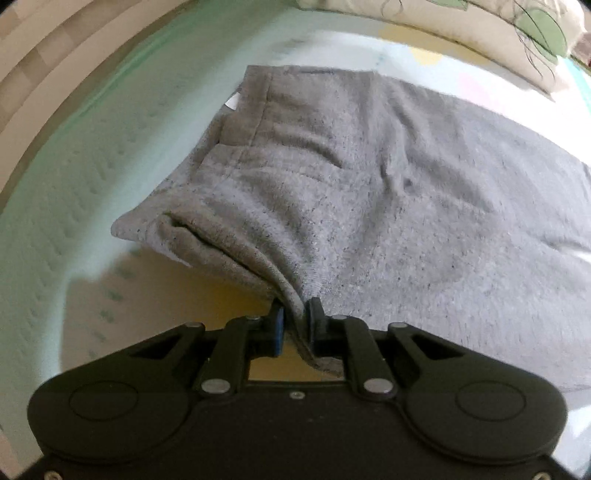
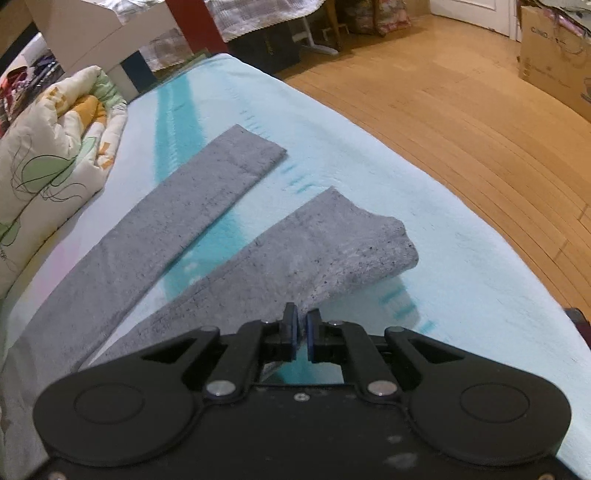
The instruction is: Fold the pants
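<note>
Grey sweatpants (image 1: 369, 177) lie on a pale green bed sheet (image 1: 92, 177). In the left wrist view I see the waistband end with a white label at the far edge. My left gripper (image 1: 297, 314) is shut on the near waist edge and lifts it a little off the sheet. In the right wrist view both legs (image 2: 177, 206) stretch away from me, spread apart. My right gripper (image 2: 301, 325) is shut on the side edge of the nearer leg (image 2: 332, 251), which is raised and curled near its cuff.
A rolled floral quilt (image 2: 55, 147) lies along the far side of the bed, also in the left wrist view (image 1: 498, 33). The bed's edge drops to a wooden floor (image 2: 461, 110) on the right. A cardboard box (image 2: 554, 70) and furniture stand beyond.
</note>
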`<state>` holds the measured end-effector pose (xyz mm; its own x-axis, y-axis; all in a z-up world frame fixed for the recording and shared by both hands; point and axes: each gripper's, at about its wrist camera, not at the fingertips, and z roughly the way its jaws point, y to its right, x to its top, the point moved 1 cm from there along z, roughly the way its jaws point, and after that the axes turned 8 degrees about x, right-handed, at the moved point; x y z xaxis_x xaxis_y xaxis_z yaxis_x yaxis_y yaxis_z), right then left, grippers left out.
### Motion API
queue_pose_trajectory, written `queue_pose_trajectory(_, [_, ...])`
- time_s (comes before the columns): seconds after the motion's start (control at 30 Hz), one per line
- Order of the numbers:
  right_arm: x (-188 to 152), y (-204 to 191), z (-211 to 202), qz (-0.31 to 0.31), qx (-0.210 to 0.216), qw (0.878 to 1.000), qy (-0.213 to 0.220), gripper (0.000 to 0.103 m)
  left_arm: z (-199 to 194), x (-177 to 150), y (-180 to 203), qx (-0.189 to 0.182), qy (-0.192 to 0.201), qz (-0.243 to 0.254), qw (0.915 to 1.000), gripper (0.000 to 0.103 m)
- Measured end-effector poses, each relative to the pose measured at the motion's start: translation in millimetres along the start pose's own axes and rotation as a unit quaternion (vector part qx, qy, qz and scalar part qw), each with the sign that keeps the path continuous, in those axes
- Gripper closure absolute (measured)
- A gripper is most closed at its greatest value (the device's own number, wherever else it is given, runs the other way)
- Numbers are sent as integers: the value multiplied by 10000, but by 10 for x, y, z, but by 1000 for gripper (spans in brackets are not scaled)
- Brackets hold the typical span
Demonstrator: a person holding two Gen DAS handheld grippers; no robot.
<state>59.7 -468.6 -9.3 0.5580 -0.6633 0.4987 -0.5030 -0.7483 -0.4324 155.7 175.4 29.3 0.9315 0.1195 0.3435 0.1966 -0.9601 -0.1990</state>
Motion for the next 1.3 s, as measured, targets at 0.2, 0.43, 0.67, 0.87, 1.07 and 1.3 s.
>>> queue_pose_trajectory(0.2, [-88,56,102,-92,-501,9976,-475,97,190,25,44,218,-455,353,9981,83])
queue_pose_trajectory(0.43, [-122,189,295,64,-943,9893,-1108,75,380,124,167,387,-1289,841,9873,77])
queue_pose_trajectory(0.67, [16,33,-48,-378,-881,9931,-681,70,-108,287,-133,366,31,865,9956,74])
queue_pose_trajectory(0.87, [-18,-423,-263,-703,-325,9969,-154,70,61,595,-492,882,742,459,9923,64])
queue_pose_trajectory(1.07, [-150,-866,-272,-997,44,9950,-20,70,462,654,-783,528,693,-106,9961,63])
queue_pose_trajectory(1.3, [-382,-1256,-146,-1377,183,9902,-174,70,953,550,-921,345,405,-214,9984,56])
